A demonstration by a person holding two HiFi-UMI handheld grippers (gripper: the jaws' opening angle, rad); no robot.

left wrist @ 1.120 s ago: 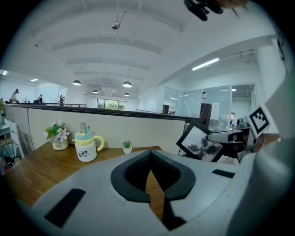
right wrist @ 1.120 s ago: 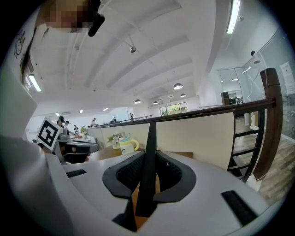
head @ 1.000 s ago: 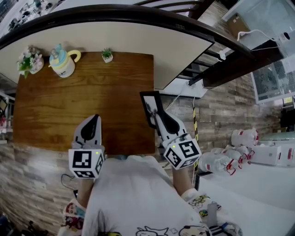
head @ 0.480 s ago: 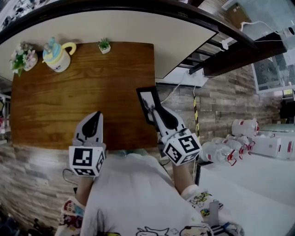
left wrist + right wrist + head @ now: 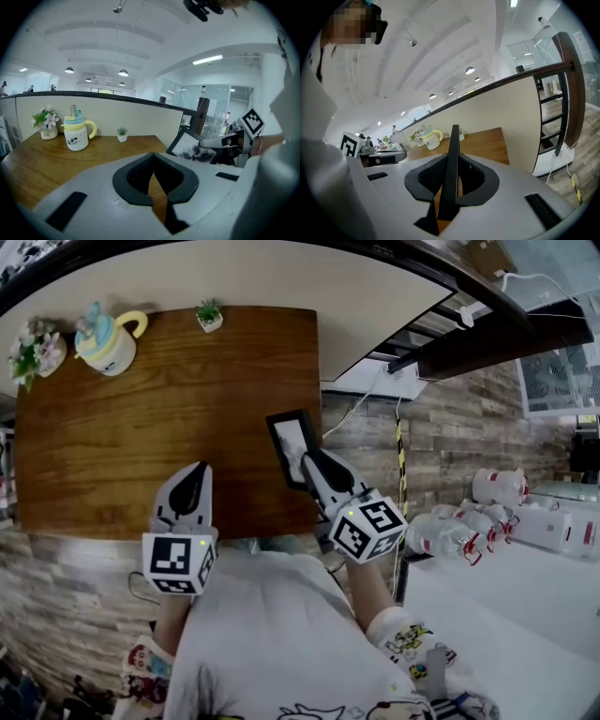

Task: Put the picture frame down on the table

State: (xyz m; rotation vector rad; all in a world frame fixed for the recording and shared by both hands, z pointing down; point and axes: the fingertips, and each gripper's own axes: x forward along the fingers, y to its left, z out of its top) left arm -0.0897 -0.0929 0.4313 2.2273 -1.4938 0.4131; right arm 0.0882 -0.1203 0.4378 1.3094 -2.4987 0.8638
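The picture frame (image 5: 292, 444) is black with a pale print, and my right gripper (image 5: 308, 463) is shut on its near end. It hangs tilted over the right edge of the wooden table (image 5: 141, 446). In the right gripper view the frame (image 5: 453, 140) stands edge-on between the pads. From the left gripper view, the frame (image 5: 191, 149) shows its face, with the right gripper (image 5: 220, 142) behind it. My left gripper (image 5: 195, 472) hovers over the table's near edge, jaws shut together on nothing (image 5: 153, 157).
At the table's far left stand a mug with a yellow handle (image 5: 105, 341), a flower pot (image 5: 34, 348) and a small green plant (image 5: 209, 315). A beige partition (image 5: 281, 282) runs behind. Right of the table, the floor drops away, with white bottles (image 5: 459, 540) there.
My right gripper has come down and rolled with the frame, which now lies further over the table's right edge. The left gripper has sunk a little toward the table.
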